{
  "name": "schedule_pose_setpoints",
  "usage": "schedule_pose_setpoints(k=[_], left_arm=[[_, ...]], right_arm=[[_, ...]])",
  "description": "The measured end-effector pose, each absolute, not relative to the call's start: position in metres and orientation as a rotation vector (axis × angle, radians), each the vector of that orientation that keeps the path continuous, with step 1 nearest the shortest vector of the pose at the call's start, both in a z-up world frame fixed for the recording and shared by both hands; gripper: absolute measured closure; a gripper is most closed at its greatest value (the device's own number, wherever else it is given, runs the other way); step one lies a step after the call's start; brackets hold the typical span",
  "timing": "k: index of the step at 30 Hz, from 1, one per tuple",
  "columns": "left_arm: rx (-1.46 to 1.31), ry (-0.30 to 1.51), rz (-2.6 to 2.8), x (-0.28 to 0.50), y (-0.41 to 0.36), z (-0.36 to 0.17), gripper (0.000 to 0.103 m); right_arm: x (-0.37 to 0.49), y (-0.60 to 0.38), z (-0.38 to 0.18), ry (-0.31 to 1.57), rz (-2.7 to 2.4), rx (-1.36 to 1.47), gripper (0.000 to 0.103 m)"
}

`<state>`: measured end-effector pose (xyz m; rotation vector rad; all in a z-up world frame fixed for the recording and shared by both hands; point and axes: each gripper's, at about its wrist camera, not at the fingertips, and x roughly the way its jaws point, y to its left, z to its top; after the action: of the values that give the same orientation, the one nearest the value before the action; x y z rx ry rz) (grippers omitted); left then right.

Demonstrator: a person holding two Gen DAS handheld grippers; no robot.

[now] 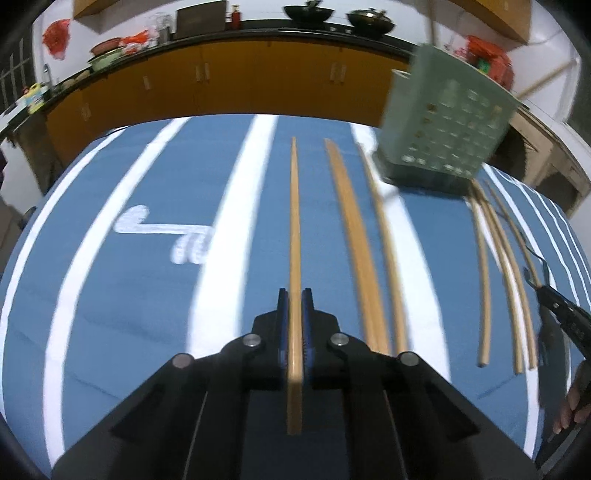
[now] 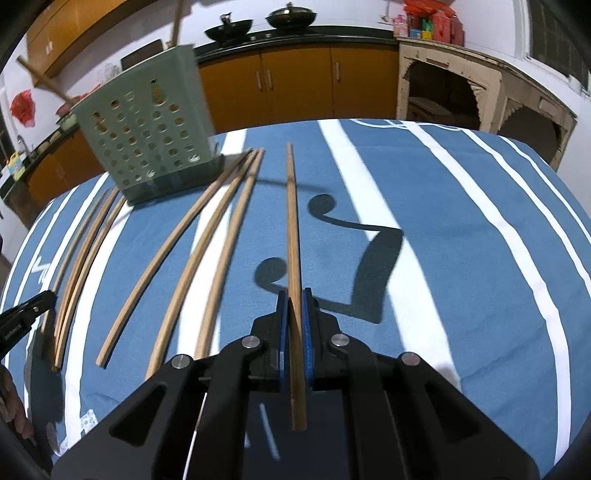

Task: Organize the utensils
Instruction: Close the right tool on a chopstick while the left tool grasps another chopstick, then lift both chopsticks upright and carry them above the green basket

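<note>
My left gripper (image 1: 294, 295) is shut on a wooden chopstick (image 1: 294, 229) that points forward above the blue striped cloth. My right gripper (image 2: 294, 295) is shut on another wooden chopstick (image 2: 291, 221), also pointing forward. Several loose chopsticks (image 1: 354, 236) lie on the cloth between the two grippers; they also show in the right wrist view (image 2: 218, 243). A pale green perforated utensil holder (image 1: 447, 125) stands at the far side; it also shows in the right wrist view (image 2: 147, 136). Two wooden handles (image 2: 44, 79) stick out of its top.
The table's blue cloth (image 2: 461, 221) has white stripes. Orange kitchen cabinets (image 1: 240, 81) and a counter with woks (image 2: 258, 22) run behind the table. The other gripper shows at each view's edge (image 1: 565, 314) (image 2: 26, 314).
</note>
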<state>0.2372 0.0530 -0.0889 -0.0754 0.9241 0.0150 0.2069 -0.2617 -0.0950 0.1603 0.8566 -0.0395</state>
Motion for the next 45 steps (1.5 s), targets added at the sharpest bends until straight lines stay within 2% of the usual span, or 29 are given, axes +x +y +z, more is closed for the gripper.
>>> schedule_pose_setpoints(k=[33,45], left_arm=[[-0.012,0.914,-0.022,0.208,0.058,-0.089,0.095],[0.005,0.798,-0.035,0.193,0.061,-0.046,0.095]], right_arm=[[0.181,-0.272,-0.093,0.851,-0.020,0.193,0.095],[0.167,-0.281,-0.050,0.708,-0.020,0.182,0.095]])
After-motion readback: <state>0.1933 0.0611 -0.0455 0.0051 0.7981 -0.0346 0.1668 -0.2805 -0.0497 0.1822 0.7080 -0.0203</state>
